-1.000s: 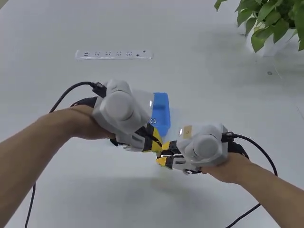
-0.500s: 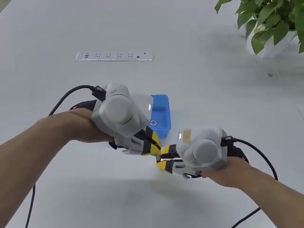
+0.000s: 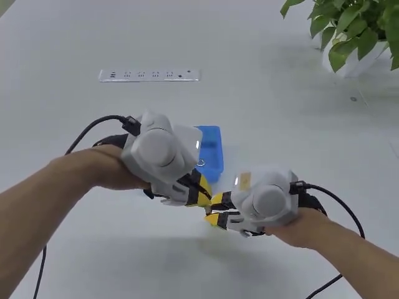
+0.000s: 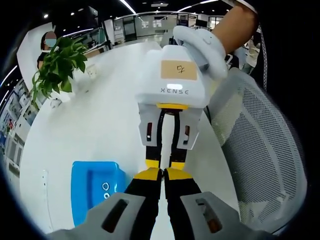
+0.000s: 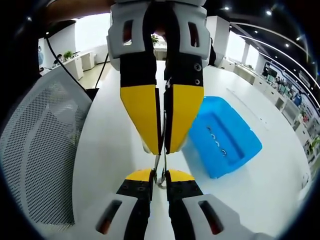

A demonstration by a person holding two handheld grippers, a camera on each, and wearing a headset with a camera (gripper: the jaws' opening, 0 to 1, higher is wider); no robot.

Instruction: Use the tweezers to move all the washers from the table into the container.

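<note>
My left gripper [image 3: 202, 190] and right gripper [image 3: 215, 212] meet tip to tip just in front of the blue container [image 3: 211, 156]. In the right gripper view, thin metal tweezers [image 5: 160, 167] run from the left gripper's yellow pads [image 5: 142, 115] down into my right gripper [image 5: 160, 177]. Both pairs of jaws are shut on them. Several small washers [image 5: 216, 137] lie in the container [image 5: 235, 150]. The left gripper view has my left gripper [image 4: 162, 175] facing the right gripper [image 4: 164, 164], with the container [image 4: 85, 175] at lower left and washers [image 4: 105, 186] inside it.
A white power strip [image 3: 149, 75] lies at the back of the table. A potted plant [image 3: 352, 28] stands at the back right. A mesh chair [image 4: 255, 150] is close beside the table. Black cables [image 3: 93, 121] trail from both grippers.
The two grippers stay tip to tip on the tweezers. The pair has drifted slightly toward me, and the left gripper covers more of the container.
</note>
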